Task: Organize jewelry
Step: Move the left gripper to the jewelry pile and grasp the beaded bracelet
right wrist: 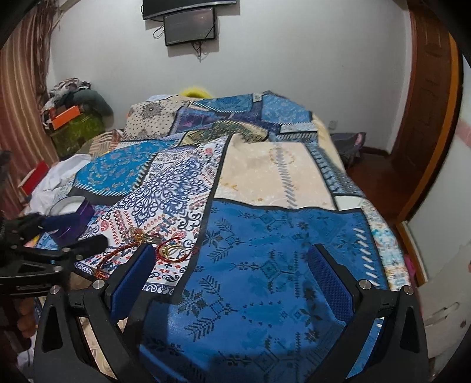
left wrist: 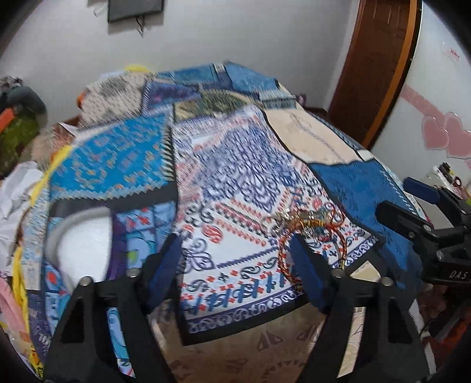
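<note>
A tangle of jewelry (left wrist: 306,227), red and gold bangles with a chain, lies on the white patterned cloth (left wrist: 235,182). It also shows in the right wrist view (right wrist: 159,250). My left gripper (left wrist: 235,250) is open, its right finger just in front of a red bangle (left wrist: 284,259). My right gripper (right wrist: 232,262) is open and empty over the blue cloth (right wrist: 265,265), to the right of the jewelry. A round purple box (right wrist: 70,218) with a white inside stands left of the jewelry; in the left wrist view (left wrist: 79,244) it is beside my left finger.
Patchwork cloths cover the bed (right wrist: 265,171). White paper and a red box (right wrist: 35,176) lie at the bed's left side. A wooden door (right wrist: 426,103) is at the right, a wall screen (right wrist: 191,26) at the back, piled clothes (right wrist: 73,97) at the back left.
</note>
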Motion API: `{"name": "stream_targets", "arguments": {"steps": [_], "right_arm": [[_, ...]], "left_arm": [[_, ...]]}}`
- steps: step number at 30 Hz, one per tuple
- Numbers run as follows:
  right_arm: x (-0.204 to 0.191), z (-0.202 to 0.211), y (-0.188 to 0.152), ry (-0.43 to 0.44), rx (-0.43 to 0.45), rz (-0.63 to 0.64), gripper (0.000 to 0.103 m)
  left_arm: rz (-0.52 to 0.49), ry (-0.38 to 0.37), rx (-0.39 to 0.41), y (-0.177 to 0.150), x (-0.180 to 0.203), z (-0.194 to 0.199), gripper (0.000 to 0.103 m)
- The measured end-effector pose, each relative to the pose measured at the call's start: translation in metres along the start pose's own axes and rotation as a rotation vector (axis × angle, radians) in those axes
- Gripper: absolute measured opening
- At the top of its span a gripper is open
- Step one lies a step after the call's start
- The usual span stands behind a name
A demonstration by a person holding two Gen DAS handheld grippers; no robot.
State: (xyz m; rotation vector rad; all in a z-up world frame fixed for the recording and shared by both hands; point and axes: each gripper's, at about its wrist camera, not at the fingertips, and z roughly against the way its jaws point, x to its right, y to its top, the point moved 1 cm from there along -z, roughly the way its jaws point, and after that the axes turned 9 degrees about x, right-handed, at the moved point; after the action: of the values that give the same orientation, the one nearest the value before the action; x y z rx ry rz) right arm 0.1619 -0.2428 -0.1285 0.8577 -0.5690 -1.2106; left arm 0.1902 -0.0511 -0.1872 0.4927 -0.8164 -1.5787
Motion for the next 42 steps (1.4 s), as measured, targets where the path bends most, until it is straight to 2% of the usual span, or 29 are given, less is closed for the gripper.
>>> {"name": "stream_targets", "arguments": {"steps": [2,4,6,10,12,16,20,26,31,33,34,40,42], "right_arm": [[0.0,-0.008,0.0,0.038,-0.025,-0.01,0.092],[0.0,-0.013,-0.002,0.068,-0.046,-0.015,0.086],[-0.003,-0.018,-0.003,0.091,-0.064,-0.009,0.08],[-0.006,-0.023,-0.007,0.125,-0.089,0.0,0.073],[-0.008,-0.024,-0.007,0.131,-0.093,0.009,0.068],[-0.008,-0.027,-0.005,0.16,-0.106,0.01,0.062],[-0.006,-0.031,-0.005,0.175,-0.122,0.008,0.05],[-0.01,-0.032,-0.003,0.202,-0.128,0.007,0.046],[-0.016,-0.037,-0.004,0.221,-0.145,0.02,0.041],[-0.016,-0.038,-0.003,0.223,-0.146,0.02,0.04],[-0.016,-0.038,-0.003,0.226,-0.147,0.018,0.04],[-0.02,-0.04,-0.004,0.225,-0.158,0.039,0.03],[-0.022,-0.041,-0.004,0.223,-0.16,0.047,0.024]], "left_arm": [[0.003,-0.033,-0.031,-0.002,0.002,-0.007,0.061],[-0.006,-0.039,-0.03,-0.002,0.004,-0.01,0.06],[-0.014,-0.045,-0.03,-0.001,0.006,-0.011,0.052],[-0.007,-0.078,-0.038,0.004,0.006,-0.015,0.046],[-0.008,-0.089,-0.041,0.007,0.005,-0.017,0.038],[-0.016,-0.109,-0.05,0.01,0.006,-0.022,0.036],[-0.042,-0.12,-0.052,0.012,0.011,-0.027,0.036],[-0.034,-0.147,-0.052,0.017,0.012,-0.036,0.035],[-0.014,-0.171,-0.054,0.019,0.011,-0.041,0.021],[0.0,-0.181,-0.055,0.021,0.009,-0.044,0.01],[0.005,-0.185,-0.056,0.021,0.009,-0.045,0.008],[0.004,-0.183,-0.05,0.018,0.009,-0.035,0.008],[-0.002,-0.178,-0.043,0.016,0.009,-0.027,0.008]]}}
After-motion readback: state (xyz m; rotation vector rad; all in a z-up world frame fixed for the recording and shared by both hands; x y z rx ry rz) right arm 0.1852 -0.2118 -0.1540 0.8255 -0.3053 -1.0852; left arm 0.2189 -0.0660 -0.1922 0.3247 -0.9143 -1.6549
